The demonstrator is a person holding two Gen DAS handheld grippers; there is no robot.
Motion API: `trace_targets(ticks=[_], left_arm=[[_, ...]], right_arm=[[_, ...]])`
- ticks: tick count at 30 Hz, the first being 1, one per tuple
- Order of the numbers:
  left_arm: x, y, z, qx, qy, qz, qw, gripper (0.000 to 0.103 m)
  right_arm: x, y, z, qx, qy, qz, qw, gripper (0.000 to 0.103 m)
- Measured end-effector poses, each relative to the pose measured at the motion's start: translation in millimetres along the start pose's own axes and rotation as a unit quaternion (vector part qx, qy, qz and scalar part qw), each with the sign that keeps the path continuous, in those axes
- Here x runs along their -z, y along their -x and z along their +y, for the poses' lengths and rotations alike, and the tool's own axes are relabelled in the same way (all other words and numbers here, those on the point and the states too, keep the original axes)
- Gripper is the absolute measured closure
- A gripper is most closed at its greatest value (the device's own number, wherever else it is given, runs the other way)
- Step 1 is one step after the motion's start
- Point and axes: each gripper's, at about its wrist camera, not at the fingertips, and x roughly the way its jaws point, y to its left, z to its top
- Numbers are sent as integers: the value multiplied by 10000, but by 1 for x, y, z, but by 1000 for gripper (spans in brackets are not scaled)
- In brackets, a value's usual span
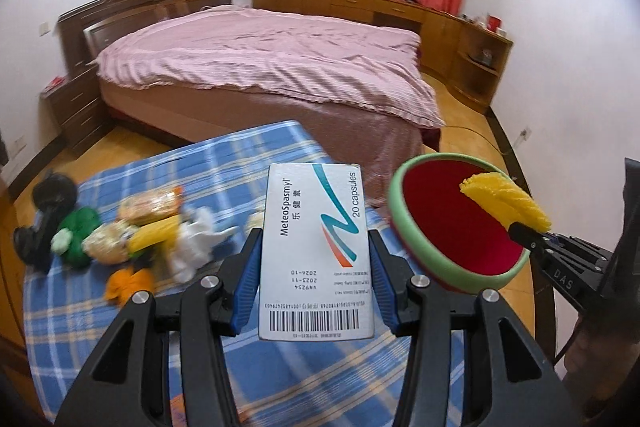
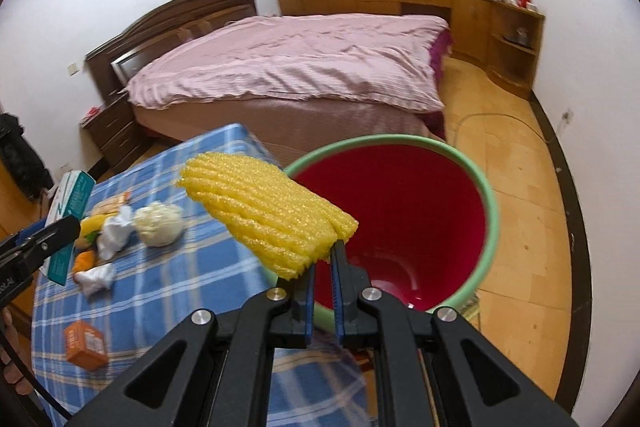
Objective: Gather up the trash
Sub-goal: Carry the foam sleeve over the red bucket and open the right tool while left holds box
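Note:
My left gripper (image 1: 315, 235) is shut on a white medicine box (image 1: 312, 203), held upright between the blue pads above the blue plaid tablecloth (image 1: 168, 179). My right gripper (image 2: 325, 253) is shut on a piece of yellow foam netting (image 2: 264, 215), pinched by one end. The foam hangs just left of a red bin with a green rim (image 2: 493, 211), which stands beside the table's right edge. In the left wrist view the bin's rim (image 1: 394, 203) is right of the box, with the right gripper (image 1: 522, 231) and foam (image 1: 508, 201) in front of its mouth.
A pile of loose trash (image 1: 160, 235) lies at the table's left: crumpled white tissue (image 2: 114, 231), yellow, orange, green and black pieces. An orange box (image 2: 86, 345) sits nearer the front. A pink-covered bed (image 1: 272, 55) and wooden cabinets (image 1: 400, 9) stand behind; wooden floor lies to the right.

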Motion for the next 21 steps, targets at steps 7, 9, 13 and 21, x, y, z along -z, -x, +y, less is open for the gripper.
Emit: trace_targets(ticks=[7, 9, 13, 21], left_arm=[[-7, -39, -41, 270, -388, 194, 9987, 51], [-8, -49, -50, 326, -465, 233, 9981, 51], [-9, -69, -65, 450, -565, 301, 9969, 51], [-10, -96, -85, 654, -680, 439, 9946, 51]], right_arm=[[0, -26, -39, 153, -337, 221, 9991, 93], [1, -32, -45, 153, -388, 272, 9988, 93], [1, -42, -54, 105, -469, 306, 9984, 92], [2, -44, -61, 54, -524, 191, 9984, 62]])
